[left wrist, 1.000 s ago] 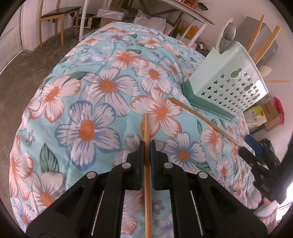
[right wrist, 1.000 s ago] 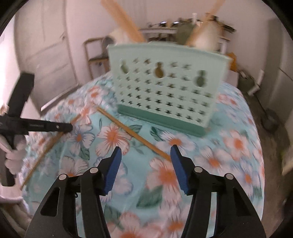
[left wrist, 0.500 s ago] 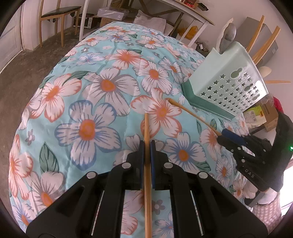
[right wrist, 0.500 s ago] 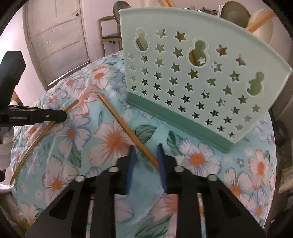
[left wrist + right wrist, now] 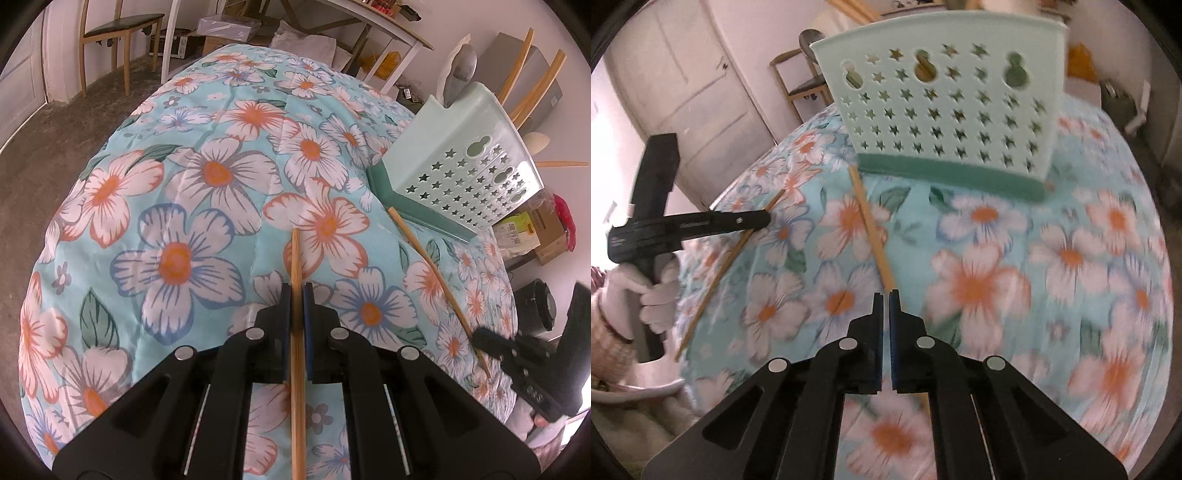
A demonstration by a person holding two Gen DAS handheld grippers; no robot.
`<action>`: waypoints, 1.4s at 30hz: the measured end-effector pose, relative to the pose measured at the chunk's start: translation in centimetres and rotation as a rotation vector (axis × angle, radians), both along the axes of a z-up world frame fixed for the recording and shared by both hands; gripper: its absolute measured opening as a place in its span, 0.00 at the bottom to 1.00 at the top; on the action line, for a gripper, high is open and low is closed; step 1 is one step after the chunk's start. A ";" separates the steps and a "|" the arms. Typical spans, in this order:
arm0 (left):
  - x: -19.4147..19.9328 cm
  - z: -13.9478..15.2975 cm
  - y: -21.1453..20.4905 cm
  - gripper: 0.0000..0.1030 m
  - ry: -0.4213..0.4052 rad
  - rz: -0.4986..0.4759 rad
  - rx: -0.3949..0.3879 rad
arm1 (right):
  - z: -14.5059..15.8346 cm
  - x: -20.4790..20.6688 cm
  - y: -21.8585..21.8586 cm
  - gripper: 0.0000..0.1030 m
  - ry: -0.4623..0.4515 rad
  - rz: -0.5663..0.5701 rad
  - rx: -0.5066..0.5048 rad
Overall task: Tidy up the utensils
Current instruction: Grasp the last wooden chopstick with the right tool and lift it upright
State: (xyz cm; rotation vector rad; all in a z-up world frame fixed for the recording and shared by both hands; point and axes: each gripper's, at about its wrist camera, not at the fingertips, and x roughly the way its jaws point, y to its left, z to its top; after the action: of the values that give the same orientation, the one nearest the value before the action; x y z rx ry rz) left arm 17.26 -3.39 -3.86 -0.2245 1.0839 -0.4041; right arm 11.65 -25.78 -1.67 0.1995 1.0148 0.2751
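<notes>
While each gripper clamps 1 thin wooden chopstick, the coming move turns on how those sticks point toward the holder. At the left gripper [image 5: 296, 291] the fingers pinch the first wooden chopstick [image 5: 295, 254], whose long axis runs straight ahead over the floral-quilted bed [image 5: 177, 206]. The right gripper [image 5: 885, 295] has just closed its fingers on the near end of the second wooden chopstick [image 5: 870, 229], whose far tip lies just beside the mint-green star-perforated plastic utensil holder [image 5: 945, 110], so the right hand appears nearer.
</notes>
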 end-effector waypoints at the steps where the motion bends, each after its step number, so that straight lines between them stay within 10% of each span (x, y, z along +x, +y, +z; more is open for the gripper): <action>1: 0.0 0.0 0.0 0.05 0.000 0.001 -0.001 | 0.0 -0.6 -0.3 0.03 0.004 -0.005 0.011; 12: 0.0 0.0 0.0 0.05 -0.001 -0.001 0.002 | 0.6 -5.9 -0.8 0.05 -0.012 -0.056 0.024; 22: 0.0 0.0 0.0 0.05 -0.001 0.000 -0.001 | -1.0 -0.4 0.2 0.31 -0.014 -0.026 -0.125; 27: 0.0 0.0 0.0 0.05 -0.001 0.001 0.000 | -1.4 -0.1 0.3 0.13 -0.025 -0.040 -0.118; 42: 0.0 0.0 0.0 0.05 -0.002 0.000 0.000 | -1.4 -5.9 -3.5 0.06 0.053 -0.227 0.075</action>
State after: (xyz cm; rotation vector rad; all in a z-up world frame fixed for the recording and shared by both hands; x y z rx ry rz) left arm 17.22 -3.38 -3.85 -0.2247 1.0822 -0.4043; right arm 5.71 -29.29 -3.05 0.3886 1.0252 0.1016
